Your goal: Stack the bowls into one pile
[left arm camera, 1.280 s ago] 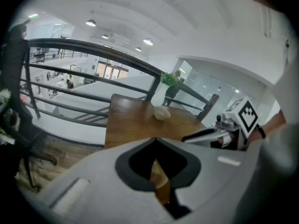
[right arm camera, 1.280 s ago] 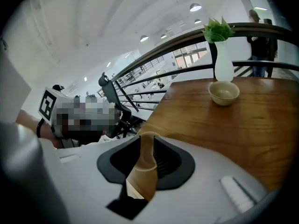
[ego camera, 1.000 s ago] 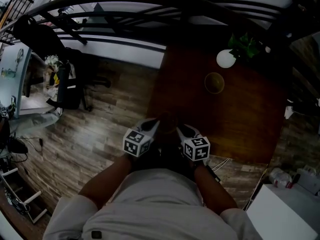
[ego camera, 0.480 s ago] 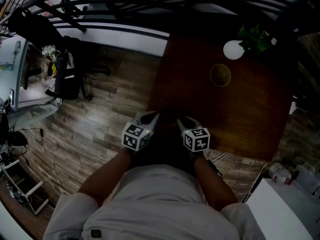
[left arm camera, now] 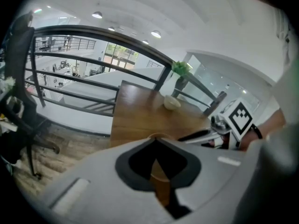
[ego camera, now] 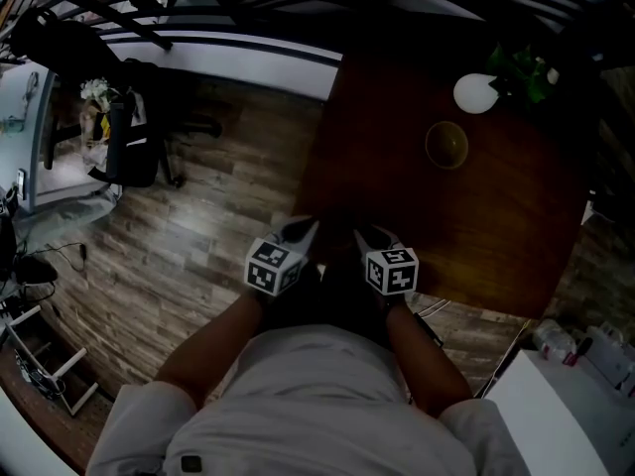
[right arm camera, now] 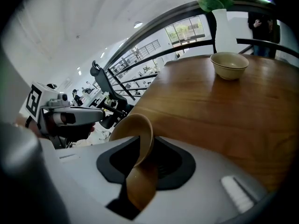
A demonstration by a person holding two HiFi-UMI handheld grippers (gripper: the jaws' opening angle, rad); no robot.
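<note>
Table (right arm camera: 224, 106): wood, smooth, satin sheen. Cream bowl (right arm camera: 229, 65) glossy, glazed look; brown bowl (right arm camera: 140, 143) smooth, matt. Floor (ego camera: 198, 256): wood-look planks, dull, grain visible

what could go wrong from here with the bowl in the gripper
1. The right gripper pinches only the thin wall of the tilted brown bowl. It could slip, and this close to the table edge it might fall to the floor.
2. The cream bowl sits close to the white vase; reaching over could knock it.

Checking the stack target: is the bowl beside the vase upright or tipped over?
Upright. The bowl rests on its base on the table, rim level and opening facing up.
</note>
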